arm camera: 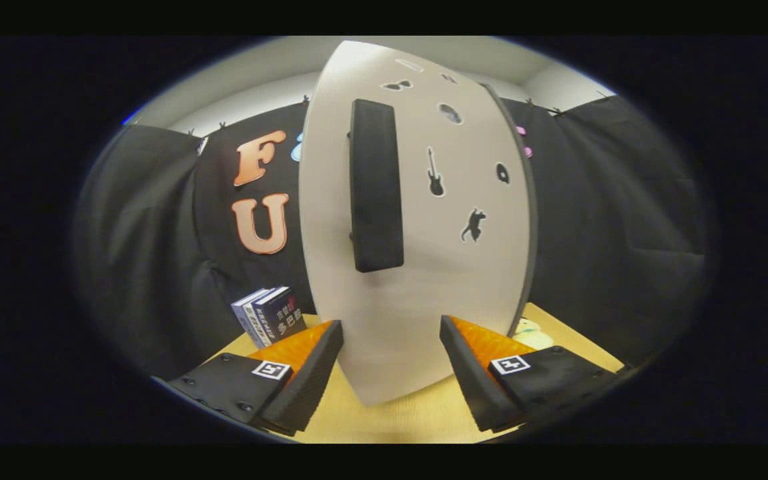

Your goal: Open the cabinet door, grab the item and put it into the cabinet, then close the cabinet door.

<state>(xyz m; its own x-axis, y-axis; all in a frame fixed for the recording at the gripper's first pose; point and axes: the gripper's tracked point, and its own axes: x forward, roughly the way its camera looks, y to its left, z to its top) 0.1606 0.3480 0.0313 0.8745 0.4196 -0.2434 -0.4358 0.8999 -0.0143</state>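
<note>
Straight ahead of the tool (391, 363) stands the cabinet (417, 320), a pale upright box whose closed door (424, 280) faces the camera. Its surface carries small dark stickers, among them a guitar sticker (435, 173) and a cat sticker (473, 225), with a few more near the top too small to tell apart. A long black handle (375, 185) runs vertically on the door, set toward its left half, well above the fingertips and slightly left of the midline between them.

The tool's two fingers (311, 377) are spread wide apart and hold nothing; the lower part of the cabinet front shows in the gap between them, near but not touching either finger as far as one can see. Each finger carries a small square marker on its back.

To the left of the cabinet, just beyond the left finger, two dark blue books (269, 317) stand upright side by side on the tabletop (397, 420), leaning slightly, with their spines toward the camera. The tabletop is a light yellowish wood tone. Beyond the right finger, beside the cabinet's right edge, a pale patch (531, 331) lies on the tabletop; what it is cannot be told. Black cloth hangs behind everything as the wall.
</note>
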